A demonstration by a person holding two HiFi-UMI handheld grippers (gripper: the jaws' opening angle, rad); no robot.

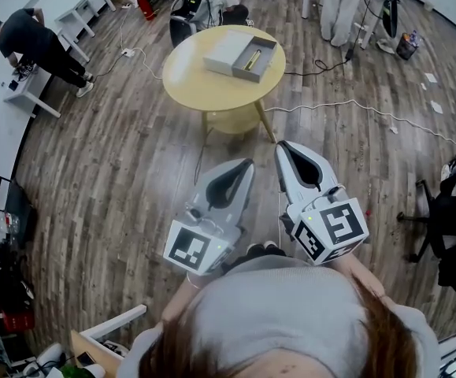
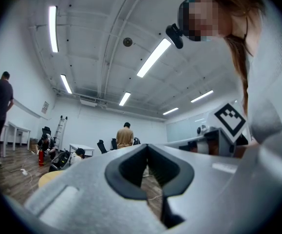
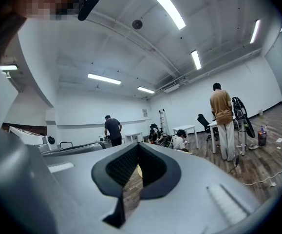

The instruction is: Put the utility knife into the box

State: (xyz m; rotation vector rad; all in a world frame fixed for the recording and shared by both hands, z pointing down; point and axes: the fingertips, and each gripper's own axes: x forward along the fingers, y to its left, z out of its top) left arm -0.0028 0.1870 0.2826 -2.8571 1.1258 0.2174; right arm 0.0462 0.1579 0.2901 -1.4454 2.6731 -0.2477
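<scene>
The box [image 1: 268, 53] sits open on the round yellow surface [image 1: 192, 81], toward its far right side. Its pale lid [image 1: 226, 50] lies flat, touching it on the left. In the grey box lies a slim yellow thing, the utility knife [image 1: 252, 58], set lengthwise along the box. It is too small in the head view for you to make out more.

You hold your left gripper [image 1: 248, 164] and right gripper [image 1: 282, 145] side by side over the wooden floor [image 1: 133, 172], well short of the surface, both pointing toward it. In the left gripper view the left gripper [image 2: 147, 146] has its fingers pressed together at the tips, pinching nothing. The right gripper [image 3: 137, 145] shows the same in its own view: tips meeting, with only floor visible through the gap behind them.

Between you and the near edge of the surface the floor is open boards. A white cable [image 1: 354, 105] trails across the floor from the foot of the surface off to your right. Farther right stands a chair draped in dark clothing [image 1: 452, 227]. At the far left a person [image 1: 35, 42] leans over a white desk [image 1: 31, 93], and another person [image 1: 339, 6] stands beyond the surface. Both are well apart from the box.
</scene>
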